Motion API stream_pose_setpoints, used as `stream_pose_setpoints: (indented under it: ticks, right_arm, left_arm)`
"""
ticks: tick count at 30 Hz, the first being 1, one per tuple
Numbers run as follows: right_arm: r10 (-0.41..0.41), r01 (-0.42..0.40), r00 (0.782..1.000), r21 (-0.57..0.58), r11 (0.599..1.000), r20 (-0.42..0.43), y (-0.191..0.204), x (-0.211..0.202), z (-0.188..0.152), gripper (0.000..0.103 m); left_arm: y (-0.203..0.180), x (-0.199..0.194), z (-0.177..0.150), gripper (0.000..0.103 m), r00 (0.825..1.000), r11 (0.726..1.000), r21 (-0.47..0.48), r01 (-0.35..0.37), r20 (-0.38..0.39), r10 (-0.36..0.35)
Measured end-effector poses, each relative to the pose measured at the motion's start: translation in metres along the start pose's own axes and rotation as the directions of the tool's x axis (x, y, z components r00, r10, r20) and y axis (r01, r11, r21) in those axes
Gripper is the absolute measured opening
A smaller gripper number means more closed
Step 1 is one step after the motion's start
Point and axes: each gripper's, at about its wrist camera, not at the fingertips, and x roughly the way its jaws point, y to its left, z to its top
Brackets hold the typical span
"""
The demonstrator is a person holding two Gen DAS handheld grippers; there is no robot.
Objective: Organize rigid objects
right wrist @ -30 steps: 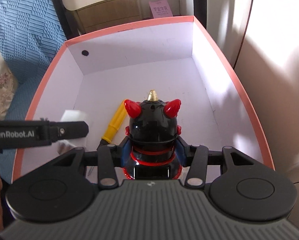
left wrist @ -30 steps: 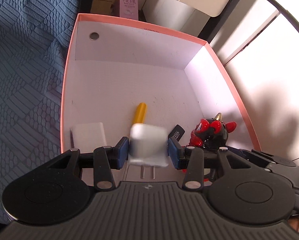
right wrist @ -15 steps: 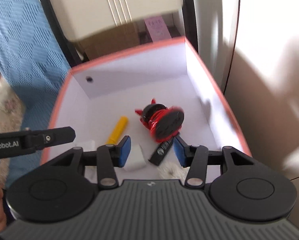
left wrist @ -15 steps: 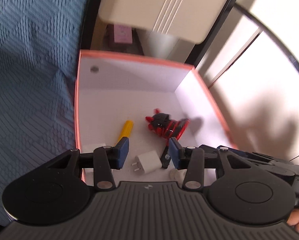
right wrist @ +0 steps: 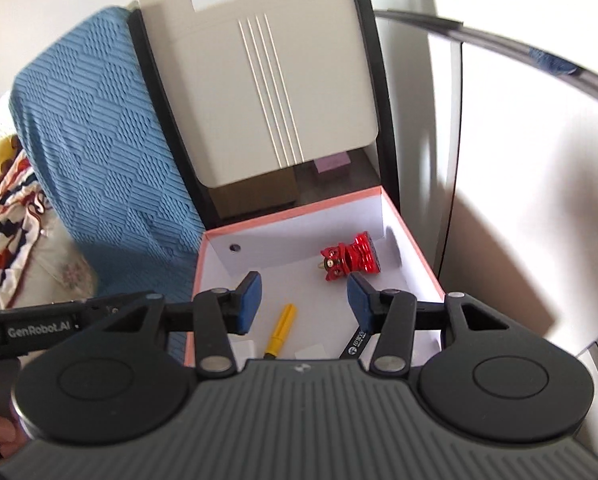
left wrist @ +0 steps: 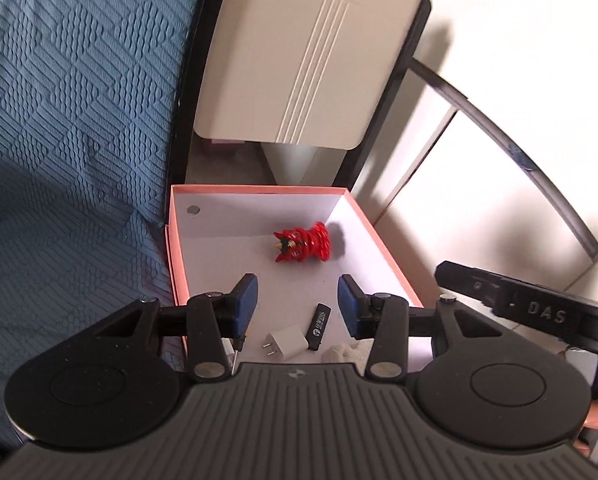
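Note:
A pink-rimmed box (left wrist: 174, 256) (right wrist: 291, 212) with a white inside holds the objects. A red and black toy figure (left wrist: 303, 246) (right wrist: 349, 256) lies on its side near the far right corner. A white plug charger (left wrist: 285, 341) and a black USB stick (left wrist: 319, 326) (right wrist: 355, 340) lie near the front. A yellow-handled tool (right wrist: 280, 332) lies at the front left. My left gripper (left wrist: 297, 304) hangs open above the box with nothing between its fingers. My right gripper (right wrist: 303, 298) is open and empty too, high over the box.
A blue textured cover (left wrist: 67, 140) (right wrist: 95, 152) drapes the furniture left of the box. A beige panel (left wrist: 299, 56) (right wrist: 259, 80) in a black frame stands behind it. A white crumpled bit (left wrist: 341, 350) lies in the box front. White wall and floor lie to the right.
The left gripper let go of the white charger and the right let go of the toy figure. Both now lie in the box, and both grippers have risen well above it.

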Motion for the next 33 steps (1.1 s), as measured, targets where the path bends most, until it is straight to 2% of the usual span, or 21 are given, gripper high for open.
stream_pose_setpoints:
  ticks: [9, 12, 17, 22, 23, 25, 29, 33]
  right_arm:
    - [-0.042, 0.041, 0.999, 0.008, 0.999, 0.033, 0.007, -0.046, -0.025, 0.05]
    - [-0.045, 0.045, 0.999, 0.016, 0.999, 0.029, 0.007, -0.057, -0.036, 0.05]
    - [-0.07, 0.069, 0.997, 0.02, 0.997, 0.032, 0.011, -0.068, -0.054, 0.051]
    - [-0.076, 0.075, 0.997, 0.026, 0.997, 0.032, 0.016, -0.074, -0.07, 0.051]
    - [-0.08, 0.08, 0.996, 0.024, 0.997, 0.031, 0.016, -0.075, -0.073, 0.051]
    - [-0.089, 0.088, 0.996, 0.029, 0.996, 0.028, 0.016, -0.075, -0.079, 0.058]
    - [-0.096, 0.095, 0.995, 0.019, 0.995, 0.024, 0.019, -0.075, -0.09, 0.086]
    - [-0.121, 0.121, 0.993, 0.002, 0.993, 0.008, 0.02, -0.07, -0.096, 0.085]
  left_arm:
    - [0.003, -0.043, -0.016, 0.051, 1.0, 1.0, 0.02, 0.015, 0.018, -0.015]
    - [0.007, -0.052, -0.026, 0.061, 1.0, 1.0, 0.017, 0.016, 0.019, -0.016]
    - [0.01, -0.061, -0.044, 0.064, 0.999, 0.999, 0.022, 0.034, 0.009, -0.034]
    - [0.015, -0.071, -0.057, 0.088, 1.0, 0.999, 0.04, 0.012, 0.018, -0.013]
    - [0.017, -0.072, -0.059, 0.089, 1.0, 0.999, 0.04, 0.009, 0.016, -0.009]
    - [0.021, -0.075, -0.063, 0.092, 1.0, 0.999, 0.037, 0.002, 0.016, -0.003]
    - [0.024, -0.082, -0.068, 0.097, 1.0, 0.999, 0.045, -0.007, 0.023, 0.006]
    - [0.026, -0.09, -0.069, 0.101, 0.999, 0.999, 0.043, -0.006, 0.052, 0.003]
